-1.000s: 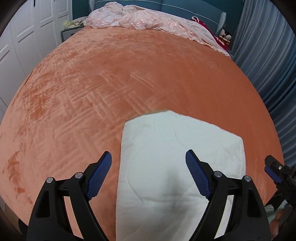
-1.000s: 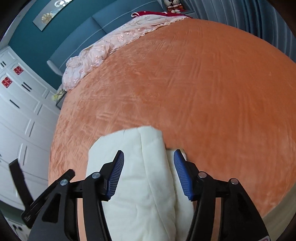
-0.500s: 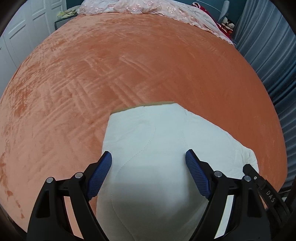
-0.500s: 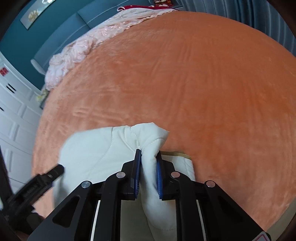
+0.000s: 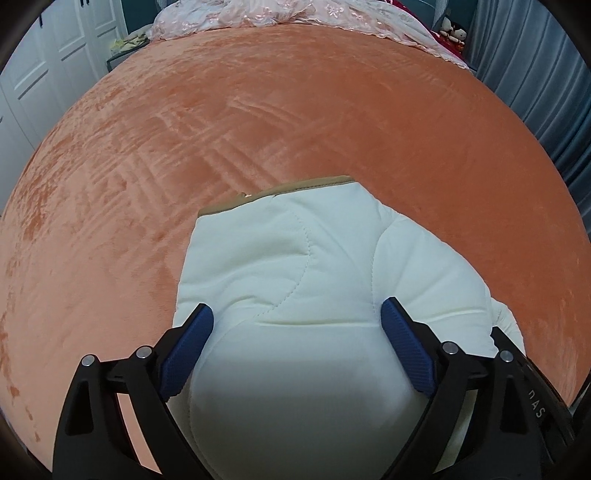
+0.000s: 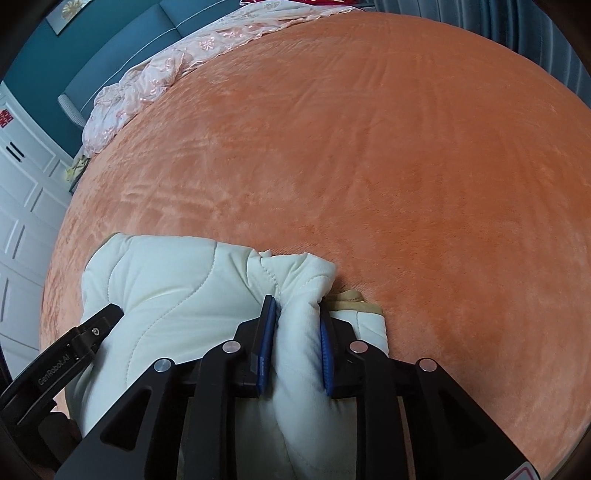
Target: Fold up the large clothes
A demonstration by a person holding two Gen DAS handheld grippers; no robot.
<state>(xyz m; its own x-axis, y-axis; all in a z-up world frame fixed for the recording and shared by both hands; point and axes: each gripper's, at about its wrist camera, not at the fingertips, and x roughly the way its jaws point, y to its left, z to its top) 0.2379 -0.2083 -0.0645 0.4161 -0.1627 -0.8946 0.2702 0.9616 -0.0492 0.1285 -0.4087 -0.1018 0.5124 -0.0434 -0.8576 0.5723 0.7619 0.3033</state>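
A white quilted padded garment lies folded near the front edge of an orange bed cover, with a tan lining edge along its far side. My left gripper hangs low over it, its jaws wide and still opening, and the garment bulges between the blue pads. In the right wrist view my right gripper pinches a raised fold of the garment, and its jaws are easing open a little. A finger of the left gripper shows at the left, resting over the garment.
A pink lace blanket is heaped at the head of the bed against a teal headboard. White wardrobe doors stand to the left, grey-blue curtains to the right. Orange cover stretches beyond the garment.
Both grippers have sunk toward the garment. The right gripper went from open to pinched on a fold, which bunched up. The left jaws stand slightly wider.
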